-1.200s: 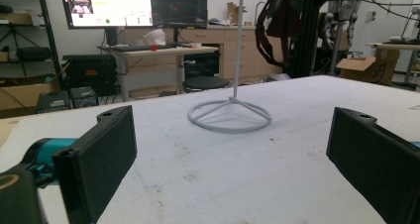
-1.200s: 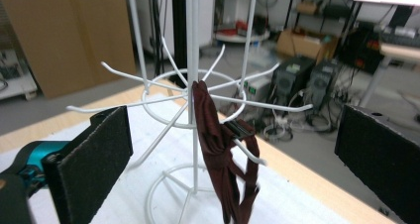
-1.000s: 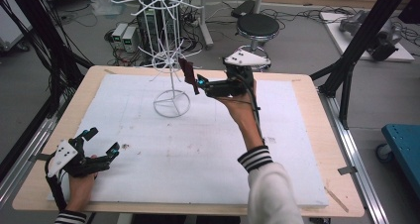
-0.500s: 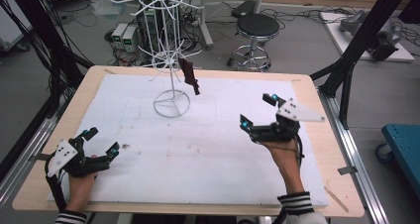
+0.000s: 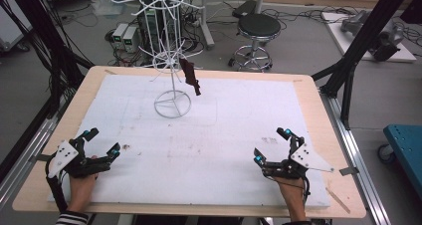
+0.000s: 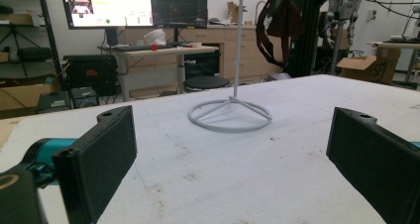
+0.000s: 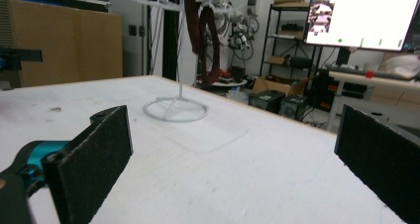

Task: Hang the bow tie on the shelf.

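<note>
A white wire rack stands at the back left of the white mat, its ring base flat on the mat. A dark brown strap hangs from one of the rack's arms. My left gripper rests open at the near left corner, nothing between its jaws. My right gripper rests open at the near right, also with nothing in it. Both point toward the rack from a distance.
The white mat covers most of the wooden table. A black stool and cables lie on the floor beyond the far edge. Black frame legs rise at the right. Monitors stand on a far desk.
My right gripper let go of the strap, which now hangs from the rack, and drew back to the near right of the mat. The left gripper stayed put.
</note>
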A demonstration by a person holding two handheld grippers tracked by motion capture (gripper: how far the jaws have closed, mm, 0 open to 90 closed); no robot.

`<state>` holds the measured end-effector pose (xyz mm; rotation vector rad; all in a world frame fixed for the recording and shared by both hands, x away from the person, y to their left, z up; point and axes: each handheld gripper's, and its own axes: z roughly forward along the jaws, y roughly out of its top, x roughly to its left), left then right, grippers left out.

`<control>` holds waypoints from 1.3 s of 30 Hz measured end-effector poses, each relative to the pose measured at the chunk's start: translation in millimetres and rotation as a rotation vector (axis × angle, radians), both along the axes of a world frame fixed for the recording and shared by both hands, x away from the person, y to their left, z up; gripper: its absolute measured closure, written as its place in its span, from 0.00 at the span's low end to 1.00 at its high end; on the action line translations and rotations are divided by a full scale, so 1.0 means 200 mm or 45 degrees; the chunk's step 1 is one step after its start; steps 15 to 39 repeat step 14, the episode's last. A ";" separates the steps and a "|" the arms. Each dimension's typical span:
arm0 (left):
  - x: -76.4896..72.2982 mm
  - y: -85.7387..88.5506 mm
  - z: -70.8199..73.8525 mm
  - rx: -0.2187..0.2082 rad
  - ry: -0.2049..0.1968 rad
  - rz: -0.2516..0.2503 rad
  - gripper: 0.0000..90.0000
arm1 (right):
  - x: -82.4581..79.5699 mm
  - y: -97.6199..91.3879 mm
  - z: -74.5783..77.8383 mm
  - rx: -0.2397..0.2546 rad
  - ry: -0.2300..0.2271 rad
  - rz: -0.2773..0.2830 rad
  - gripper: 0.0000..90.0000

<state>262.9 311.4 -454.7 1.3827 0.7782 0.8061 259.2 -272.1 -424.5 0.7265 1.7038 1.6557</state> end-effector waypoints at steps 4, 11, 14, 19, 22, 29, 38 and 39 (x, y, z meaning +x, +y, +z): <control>0.00 0.00 0.00 -0.004 0.001 0.001 0.06 | 0.01 -0.01 -0.09 0.063 0.046 -0.010 0.01; 0.00 0.00 0.00 -0.004 -0.007 0.000 0.06 | 0.04 -0.03 -0.14 0.089 0.106 -0.017 0.01; 0.00 0.00 0.00 -0.007 -0.006 -0.001 0.06 | 0.04 -0.02 -0.14 0.082 0.121 -0.028 0.01; 0.00 0.00 0.00 -0.007 -0.006 -0.001 0.06 | 0.04 -0.02 -0.14 0.082 0.121 -0.028 0.01; 0.00 0.00 0.00 -0.007 -0.006 -0.001 0.06 | 0.04 -0.02 -0.14 0.082 0.121 -0.028 0.01; 0.00 0.00 0.00 -0.007 -0.006 -0.001 0.06 | 0.04 -0.02 -0.14 0.082 0.121 -0.028 0.01; 0.00 0.00 0.00 -0.007 -0.006 -0.001 0.06 | 0.04 -0.02 -0.14 0.082 0.121 -0.028 0.01; 0.00 0.00 0.00 -0.007 -0.006 -0.001 0.06 | 0.04 -0.02 -0.14 0.082 0.121 -0.028 0.01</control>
